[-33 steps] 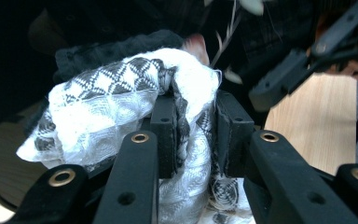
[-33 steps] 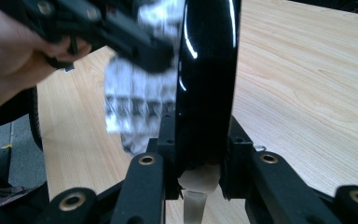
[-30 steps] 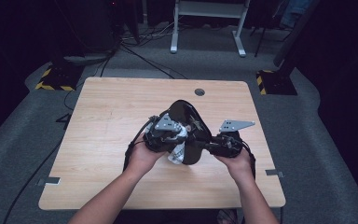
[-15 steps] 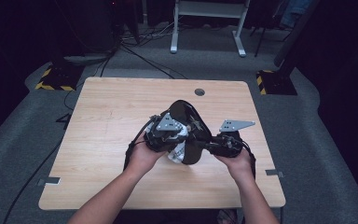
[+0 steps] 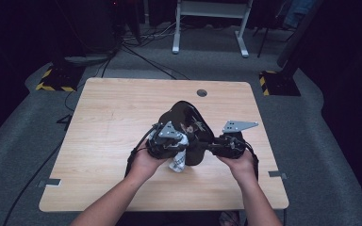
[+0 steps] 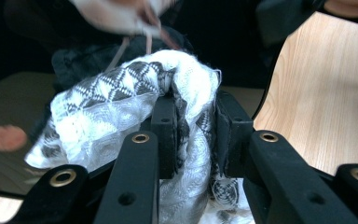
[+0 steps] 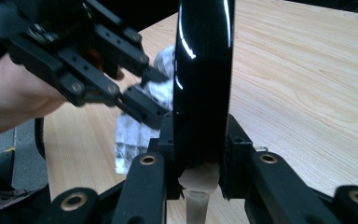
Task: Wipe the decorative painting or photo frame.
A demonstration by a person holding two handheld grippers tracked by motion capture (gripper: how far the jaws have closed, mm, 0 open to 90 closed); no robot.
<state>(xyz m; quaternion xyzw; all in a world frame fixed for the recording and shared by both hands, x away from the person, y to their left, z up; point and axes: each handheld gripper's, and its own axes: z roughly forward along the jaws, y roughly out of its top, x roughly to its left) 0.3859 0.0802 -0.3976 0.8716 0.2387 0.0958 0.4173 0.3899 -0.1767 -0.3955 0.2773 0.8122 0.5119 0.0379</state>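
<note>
A glossy black plate (image 5: pixel 188 123) stands tilted on edge above the middle of the wooden table (image 5: pixel 103 117), its rim clamped between the jaws of the right gripper (image 5: pixel 215 146). Against its near face lies a white patterned cloth (image 6: pixel 121 102), bunched and pinched fast by the left gripper (image 5: pixel 181 143). The table's round cable hole (image 5: pixel 201 92) lies beyond, well apart.
</note>
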